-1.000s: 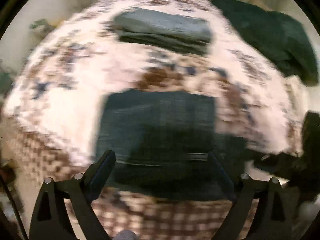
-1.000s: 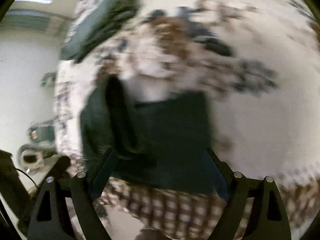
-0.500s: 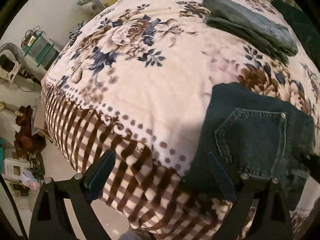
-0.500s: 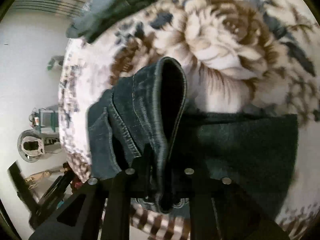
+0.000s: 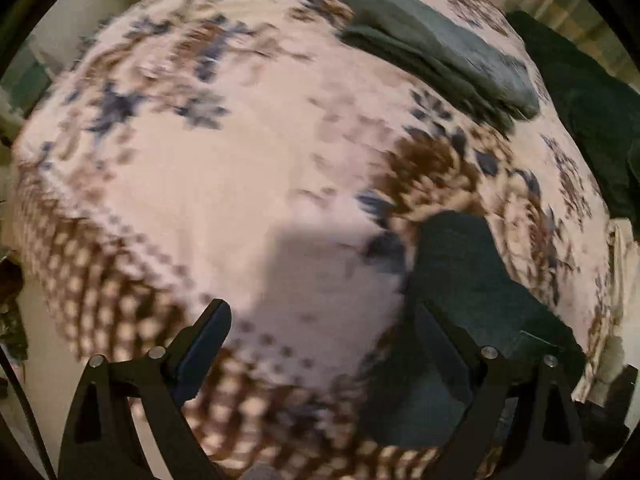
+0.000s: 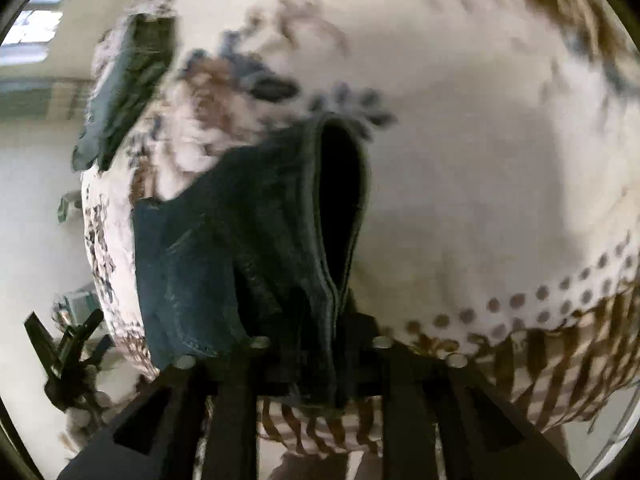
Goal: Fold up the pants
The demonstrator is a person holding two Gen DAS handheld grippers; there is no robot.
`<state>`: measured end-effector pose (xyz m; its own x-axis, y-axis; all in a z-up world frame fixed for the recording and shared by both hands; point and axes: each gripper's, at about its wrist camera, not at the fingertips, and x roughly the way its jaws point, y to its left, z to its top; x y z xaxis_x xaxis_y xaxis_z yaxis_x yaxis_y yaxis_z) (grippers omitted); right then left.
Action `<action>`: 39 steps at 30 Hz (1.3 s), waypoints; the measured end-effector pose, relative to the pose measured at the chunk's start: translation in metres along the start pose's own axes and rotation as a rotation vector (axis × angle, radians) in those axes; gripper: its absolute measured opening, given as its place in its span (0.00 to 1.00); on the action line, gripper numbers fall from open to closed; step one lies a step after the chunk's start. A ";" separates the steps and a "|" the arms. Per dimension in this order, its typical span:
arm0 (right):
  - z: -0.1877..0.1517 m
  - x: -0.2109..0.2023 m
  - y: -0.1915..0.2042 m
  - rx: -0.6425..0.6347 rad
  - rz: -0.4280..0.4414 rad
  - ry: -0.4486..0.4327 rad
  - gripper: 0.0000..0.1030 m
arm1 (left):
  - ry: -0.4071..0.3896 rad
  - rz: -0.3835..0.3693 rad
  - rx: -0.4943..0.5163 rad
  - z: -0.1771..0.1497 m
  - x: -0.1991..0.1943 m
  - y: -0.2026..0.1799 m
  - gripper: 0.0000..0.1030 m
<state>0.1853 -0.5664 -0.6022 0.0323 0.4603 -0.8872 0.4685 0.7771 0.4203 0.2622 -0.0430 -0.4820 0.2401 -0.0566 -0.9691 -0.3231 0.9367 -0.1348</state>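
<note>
The dark blue jeans point(image 6: 224, 248) are bunched on the floral bedspread near the bed's front edge. My right gripper point(image 6: 320, 360) is shut on the jeans, pinching a thick fold of denim that rises between the fingers. In the left wrist view the same jeans point(image 5: 460, 280) lie at the lower right, partly behind the right finger point(image 5: 444, 344). My left gripper point(image 5: 320, 344) is open and empty, over bare bedspread to the left of the jeans. Both views are blurred by motion.
A folded pair of grey-blue pants point(image 5: 436, 48) lies at the far side of the bed point(image 5: 200, 180), also in the right wrist view point(image 6: 124, 88). A dark green heap of cloth point(image 5: 592, 120) sits at the far right. The checked bedspread border point(image 6: 560, 344) hangs over the front edge.
My right gripper closed on the jeans' fold and has pulled it up and across the bed. My left gripper stayed open and swung away to the left, then back toward the jeans.
</note>
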 end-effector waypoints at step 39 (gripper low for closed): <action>-0.046 0.110 0.007 0.210 0.524 -0.064 0.95 | 0.443 -0.466 -0.017 -0.025 0.123 -0.031 0.93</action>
<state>0.1519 -0.4910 -0.6878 0.3578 0.7294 -0.5830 0.5408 0.3471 0.7662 0.2792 -0.0878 -0.6018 -0.0412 -0.5972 -0.8010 -0.2912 0.7741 -0.5621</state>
